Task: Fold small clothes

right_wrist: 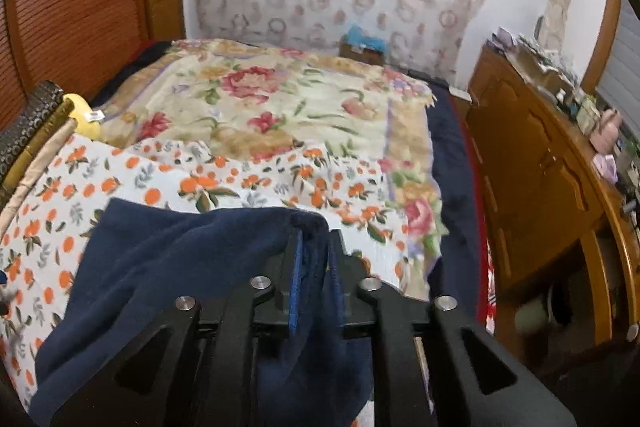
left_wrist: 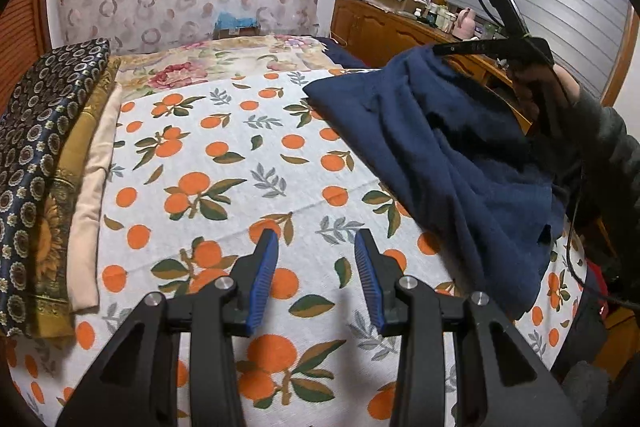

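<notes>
A navy blue garment hangs in loose folds at the right over the orange-print cloth that covers the bed. My right gripper holds its upper edge lifted off the bed. In the right wrist view the navy garment is bunched between the blue pads, with the right gripper shut on it. My left gripper hovers low over the orange-print cloth, left of the garment's hanging lower edge. It is open with nothing between its fingers.
A stack of folded fabrics lies along the bed's left edge. A floral bedspread covers the far half of the bed. A cluttered wooden dresser stands close on the right. A grey sleeve reaches in from the right.
</notes>
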Motion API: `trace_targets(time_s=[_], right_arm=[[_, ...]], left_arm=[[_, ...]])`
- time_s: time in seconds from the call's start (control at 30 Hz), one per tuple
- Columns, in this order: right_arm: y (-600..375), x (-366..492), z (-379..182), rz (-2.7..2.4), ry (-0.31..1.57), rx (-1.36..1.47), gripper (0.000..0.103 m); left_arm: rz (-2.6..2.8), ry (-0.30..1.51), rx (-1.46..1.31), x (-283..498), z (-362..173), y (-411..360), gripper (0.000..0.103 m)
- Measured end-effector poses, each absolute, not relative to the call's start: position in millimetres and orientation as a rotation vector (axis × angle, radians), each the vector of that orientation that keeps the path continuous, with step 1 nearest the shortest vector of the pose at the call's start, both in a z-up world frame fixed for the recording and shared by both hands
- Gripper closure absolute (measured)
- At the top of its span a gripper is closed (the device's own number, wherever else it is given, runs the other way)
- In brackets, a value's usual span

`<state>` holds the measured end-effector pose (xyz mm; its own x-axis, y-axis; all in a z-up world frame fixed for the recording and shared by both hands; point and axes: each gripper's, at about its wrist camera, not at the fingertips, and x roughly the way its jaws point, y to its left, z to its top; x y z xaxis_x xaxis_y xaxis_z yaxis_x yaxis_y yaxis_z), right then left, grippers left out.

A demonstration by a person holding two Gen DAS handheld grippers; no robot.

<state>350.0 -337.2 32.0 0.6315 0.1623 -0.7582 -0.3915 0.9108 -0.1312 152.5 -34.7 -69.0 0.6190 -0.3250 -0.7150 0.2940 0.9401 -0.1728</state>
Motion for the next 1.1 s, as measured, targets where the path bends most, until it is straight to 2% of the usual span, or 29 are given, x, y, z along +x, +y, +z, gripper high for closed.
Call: trace_targets(time_s=[0.1,0.13,0.47,0.77,1.0,1.07,1.1], right_arm=[[-345,334,35,0.327,0.821,-0.277,0.068],[-348,327,38,0.326,0.814,-0.273,0.066],[-378,205,51,0.377,0.786,-0.245,0.065],[-393,150,9,0.39,0.884,-0.241,0.066],[-398,144,-10,0.377,0.915,-0.216,0.07],[-400,143,-10,0.38,0.91,-0.2,0.078],[-400,141,-9,0.383,0.904,-0.202,0.093]], left_arm=[[-0.359,0.824,-0.033,151,-68,-40,0.065],[-0.361,0.82,-0.031,149,-66,-42,0.065],[-0.391,0.76,-0.029,130,-50,-64,0.065],[-0.437,0.767,-0.009,116,-46,-97,0.065],[-0.463,0.813,0.025,113,-61,-118,0.065],[-0.468,0.826,0.032,113,-66,-123,0.065],[-0.473,0.83,0.032,112,-68,-124,0.065]])
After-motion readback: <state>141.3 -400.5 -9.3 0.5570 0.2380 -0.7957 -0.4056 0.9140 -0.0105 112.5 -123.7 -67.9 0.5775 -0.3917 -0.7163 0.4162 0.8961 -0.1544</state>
